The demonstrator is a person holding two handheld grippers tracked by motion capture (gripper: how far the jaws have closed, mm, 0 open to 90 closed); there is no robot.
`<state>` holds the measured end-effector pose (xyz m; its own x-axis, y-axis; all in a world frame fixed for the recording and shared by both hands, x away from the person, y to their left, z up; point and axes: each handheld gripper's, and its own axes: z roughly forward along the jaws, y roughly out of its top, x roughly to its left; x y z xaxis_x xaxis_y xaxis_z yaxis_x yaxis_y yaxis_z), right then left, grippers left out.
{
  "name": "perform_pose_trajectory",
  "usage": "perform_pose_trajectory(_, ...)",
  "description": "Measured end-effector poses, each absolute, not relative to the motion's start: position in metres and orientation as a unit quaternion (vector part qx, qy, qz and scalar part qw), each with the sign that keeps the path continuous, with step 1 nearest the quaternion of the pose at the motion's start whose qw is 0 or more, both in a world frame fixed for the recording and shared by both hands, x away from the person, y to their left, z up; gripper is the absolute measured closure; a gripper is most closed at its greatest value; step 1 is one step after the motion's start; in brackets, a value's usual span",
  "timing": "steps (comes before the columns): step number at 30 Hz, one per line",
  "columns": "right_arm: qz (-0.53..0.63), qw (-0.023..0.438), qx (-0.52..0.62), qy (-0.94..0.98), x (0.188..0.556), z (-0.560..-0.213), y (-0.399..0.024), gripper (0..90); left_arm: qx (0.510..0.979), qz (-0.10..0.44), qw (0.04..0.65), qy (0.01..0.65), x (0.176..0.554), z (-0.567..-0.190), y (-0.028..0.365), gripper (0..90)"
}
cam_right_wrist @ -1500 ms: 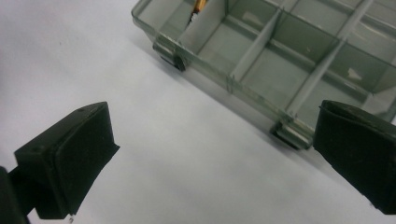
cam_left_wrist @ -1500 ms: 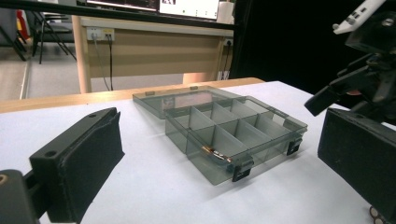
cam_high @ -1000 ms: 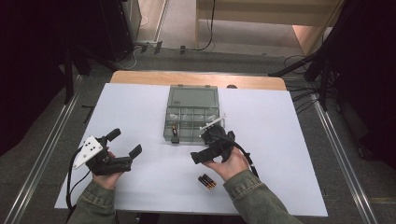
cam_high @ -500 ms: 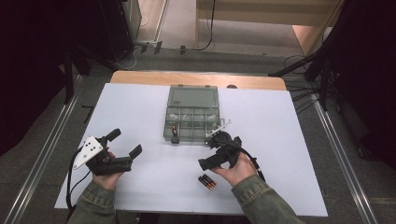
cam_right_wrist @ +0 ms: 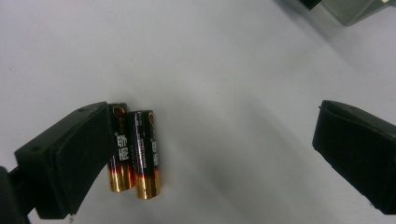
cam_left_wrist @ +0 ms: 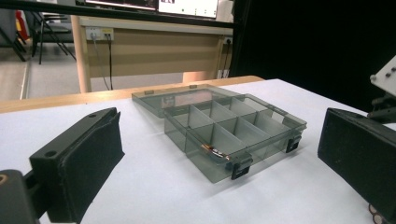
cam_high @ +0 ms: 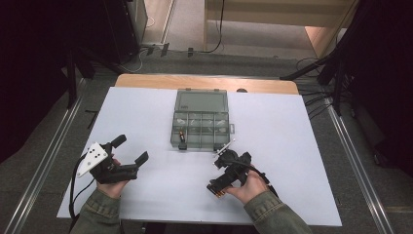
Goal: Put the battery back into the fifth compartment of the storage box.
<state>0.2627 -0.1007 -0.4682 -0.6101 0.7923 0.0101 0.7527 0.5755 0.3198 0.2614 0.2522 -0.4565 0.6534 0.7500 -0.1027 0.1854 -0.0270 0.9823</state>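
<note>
**Right gripper poised over two batteries, fingers spread**

Nearest the person, the right gripper (cam_high: 220,181) points down at the white surface (cam_high: 292,146), its fingers (cam_right_wrist: 70,158) spread wide apart with nothing pinched. Two batteries (cam_right_wrist: 135,151) lie side by side, touching each other, just beside the inner face of the finger at the left of the right gripper view; one of them is partly hidden behind that finger. The other finger stands well apart from them, with bare surface between.

The left gripper (cam_high: 131,152) rests low over the surface, its fingers (cam_left_wrist: 79,163) also spread and empty.

Farther off, ahead of and between the left gripper's fingers, sits a clear compartment box (cam_left_wrist: 233,128) with its lid folded open flat behind it. One battery (cam_left_wrist: 215,151) lies in a near compartment by a black latch (cam_left_wrist: 240,168).
</note>
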Motion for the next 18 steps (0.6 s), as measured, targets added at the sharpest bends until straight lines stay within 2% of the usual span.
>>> perform_pose_trajectory(3,0.138,0.067,0.432,0.889,0.2623,-0.4709,-0.0996,2.3,0.678,0.233,0.606,0.345,0.2615,-0.4565,0.2522,0.0)
perform_pose_trajectory(7,0.133,0.065,0.431,0.890,0.2611,-0.4717,-0.0988,13.7,0.678,0.233,0.606,0.345,0.2616,-0.4565,0.2523,0.0)
perform_pose_trajectory(11,0.132,0.044,0.416,0.899,0.2604,-0.4722,-0.0992,18.3,0.678,0.233,0.605,0.345,0.2617,-0.4566,0.2525,0.0)
perform_pose_trajectory(15,0.114,0.044,0.410,0.904,0.2585,-0.4753,-0.0968,22.5,0.679,0.233,0.605,0.345,0.2616,-0.4566,0.2522,0.0)
perform_pose_trajectory(18,0.115,0.038,0.409,0.904,0.2585,-0.4749,-0.0968,32.6,0.679,0.232,0.606,0.344,0.2618,-0.4566,0.2525,0.0)
